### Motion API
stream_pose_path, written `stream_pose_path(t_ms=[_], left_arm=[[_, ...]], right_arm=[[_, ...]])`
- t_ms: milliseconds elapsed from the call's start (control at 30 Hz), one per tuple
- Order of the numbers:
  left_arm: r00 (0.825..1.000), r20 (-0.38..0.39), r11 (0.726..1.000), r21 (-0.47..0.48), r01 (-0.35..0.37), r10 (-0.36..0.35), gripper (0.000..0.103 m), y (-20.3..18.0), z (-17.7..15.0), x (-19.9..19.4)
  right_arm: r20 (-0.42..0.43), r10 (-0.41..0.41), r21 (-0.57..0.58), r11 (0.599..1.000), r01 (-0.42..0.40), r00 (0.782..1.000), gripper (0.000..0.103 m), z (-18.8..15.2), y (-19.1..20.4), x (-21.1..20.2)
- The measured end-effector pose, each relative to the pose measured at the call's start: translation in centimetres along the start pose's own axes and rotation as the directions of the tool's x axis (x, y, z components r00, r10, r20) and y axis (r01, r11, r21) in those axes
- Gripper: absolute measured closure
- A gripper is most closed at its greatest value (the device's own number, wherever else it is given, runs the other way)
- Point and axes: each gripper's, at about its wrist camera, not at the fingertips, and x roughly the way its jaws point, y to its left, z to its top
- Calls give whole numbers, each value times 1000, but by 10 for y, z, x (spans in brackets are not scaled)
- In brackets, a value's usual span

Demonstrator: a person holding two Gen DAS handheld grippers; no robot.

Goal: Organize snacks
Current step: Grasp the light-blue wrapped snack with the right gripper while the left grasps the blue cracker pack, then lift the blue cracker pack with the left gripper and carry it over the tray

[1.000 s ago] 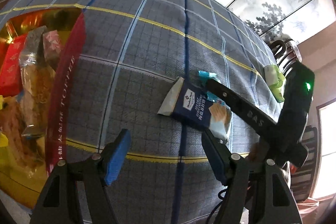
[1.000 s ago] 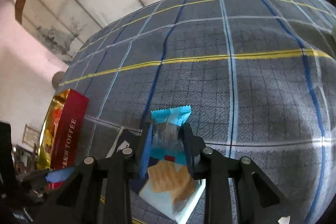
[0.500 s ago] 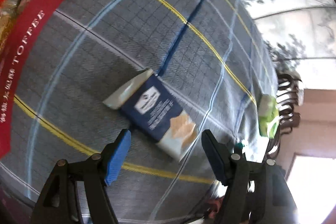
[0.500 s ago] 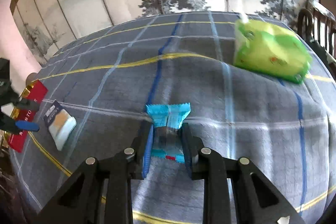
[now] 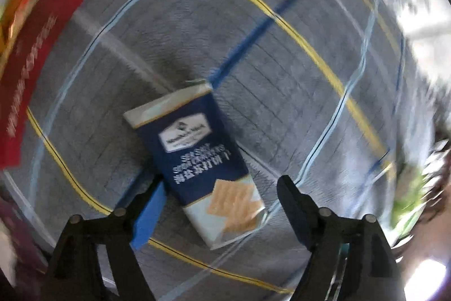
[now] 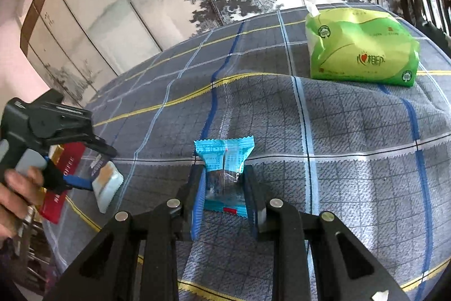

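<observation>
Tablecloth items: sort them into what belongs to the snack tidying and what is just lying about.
Belongs to the job:
- blue cracker pack, between the opening left claw
- turquoise snack packet, pinched in the right claw
- red toffee box

Just lying about:
- green tissue pack

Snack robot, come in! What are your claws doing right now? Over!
Right gripper shut on blue candy packet. Left gripper opening over navy cracker packet, not gripping. Red toffee box to the side. Nothing blocking.
</observation>
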Motion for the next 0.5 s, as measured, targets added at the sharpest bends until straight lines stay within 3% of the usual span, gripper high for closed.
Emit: stream_pose_path(t_ms=[100, 200, 267, 367, 467, 500], left_arm=[[994, 12, 983, 150, -109, 108, 20, -19, -4, 4], [994, 16, 976, 185, -112, 111, 24, -19, -5, -1], [993, 16, 968, 222, -114, 113, 38, -18, -4, -7], [996, 19, 947, 307, -93, 92, 47, -10, -4, -15], [991, 94, 920, 370, -125, 97, 48, 7, -5, -27], [993, 100, 909, 406, -97, 62, 48, 15, -6, -32]], right_arm=[[6, 3, 15, 1000, -3, 1000, 80, 0, -3, -1], [-7, -6, 9, 1000, 6, 1000, 80, 0, -2, 2], [-28, -28, -5, 1000, 28, 999, 80, 0, 1, 6], [-30, -41, -7, 999, 41, 999, 80, 0, 1, 6], [-30, -45, -2, 999, 45, 999, 79, 0, 0, 6], [-31, -48, -5, 999, 48, 998, 79, 0, 0, 6]])
